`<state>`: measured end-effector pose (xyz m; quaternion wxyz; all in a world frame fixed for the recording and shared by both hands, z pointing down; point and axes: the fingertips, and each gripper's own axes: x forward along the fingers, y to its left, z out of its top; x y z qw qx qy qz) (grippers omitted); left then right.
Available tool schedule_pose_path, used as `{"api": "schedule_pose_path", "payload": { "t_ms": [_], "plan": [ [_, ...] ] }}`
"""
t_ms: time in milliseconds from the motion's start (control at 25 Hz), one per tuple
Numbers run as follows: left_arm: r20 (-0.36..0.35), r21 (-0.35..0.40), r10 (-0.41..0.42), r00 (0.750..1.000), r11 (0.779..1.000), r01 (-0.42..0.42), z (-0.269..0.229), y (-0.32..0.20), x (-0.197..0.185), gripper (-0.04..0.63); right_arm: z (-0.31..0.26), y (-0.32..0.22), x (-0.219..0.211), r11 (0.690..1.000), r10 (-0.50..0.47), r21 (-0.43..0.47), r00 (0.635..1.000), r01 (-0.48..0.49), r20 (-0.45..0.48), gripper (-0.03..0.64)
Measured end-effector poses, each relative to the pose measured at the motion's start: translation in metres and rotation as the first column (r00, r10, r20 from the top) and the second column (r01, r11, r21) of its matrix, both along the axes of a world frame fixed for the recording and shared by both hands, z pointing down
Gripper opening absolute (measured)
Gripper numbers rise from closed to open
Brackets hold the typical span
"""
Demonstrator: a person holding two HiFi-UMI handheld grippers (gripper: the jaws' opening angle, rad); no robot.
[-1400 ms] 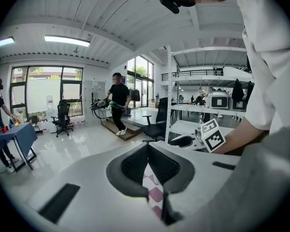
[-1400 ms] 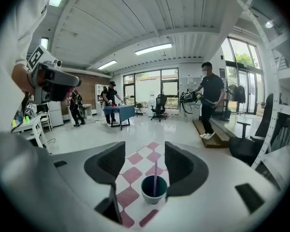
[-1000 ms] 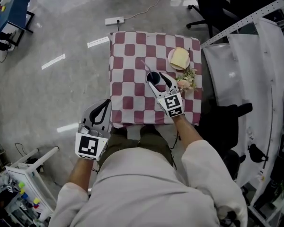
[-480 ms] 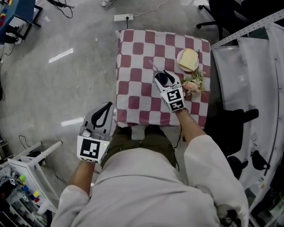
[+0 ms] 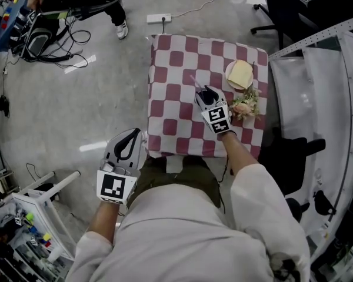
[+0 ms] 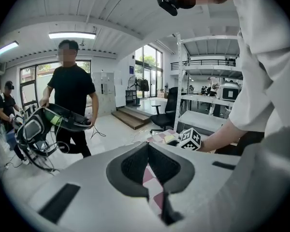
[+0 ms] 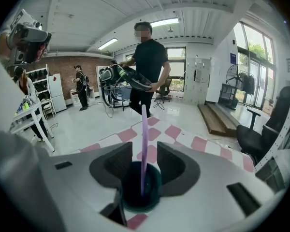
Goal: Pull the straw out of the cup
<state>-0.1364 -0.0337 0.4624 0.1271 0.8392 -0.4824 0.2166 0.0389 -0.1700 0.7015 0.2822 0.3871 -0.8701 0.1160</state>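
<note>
A dark teal cup [image 7: 140, 187] stands on the pink-and-white checked table [image 5: 176, 75], with a purple straw [image 7: 143, 144] upright in it. My right gripper [image 7: 141, 164] hovers right over the cup. The straw rises between its jaws, which are closing, with a gap left on each side of the straw. In the head view this gripper [image 5: 207, 93] covers most of the cup, and only the straw's [image 5: 195, 82] tip shows beyond it. My left gripper [image 5: 131, 133] hangs off the table's near-left corner, its tips [image 6: 147, 146] together and holding nothing.
A plate with a yellow slab [image 5: 240, 74] and a small bunch of flowers [image 5: 245, 106] lie right of the cup. A person in black [image 7: 147, 66] carries gear across the floor beyond the table. A power strip [image 5: 158, 18] and cables lie behind; an office chair [image 5: 282, 4] and white rack stand right.
My right gripper has sunk onto the cup and its jaws have narrowed around the straw. The left gripper has stayed put. A person has come into view at the top left.
</note>
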Motion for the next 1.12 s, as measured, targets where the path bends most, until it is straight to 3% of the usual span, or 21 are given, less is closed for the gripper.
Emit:
{"api": "schedule_pose_path", "payload": {
  "t_ms": [640, 1120],
  "plan": [
    [0.003, -0.022, -0.003, 1.0, 1.0, 0.003, 0.0058, -0.0059, 0.0043, 0.003, 0.0094, -0.0082, 0.0006, 1.0, -0.025, 0.013, 0.998, 0.026, -0.063, 0.036],
    [-0.002, -0.013, -0.006, 1.0, 1.0, 0.006, 0.0073, -0.0067, 0.0052, 0.003, 0.0049, -0.0094, 0.0006, 1.0, -0.028, 0.007, 0.999, 0.029, -0.046, 0.029]
  ]
}}
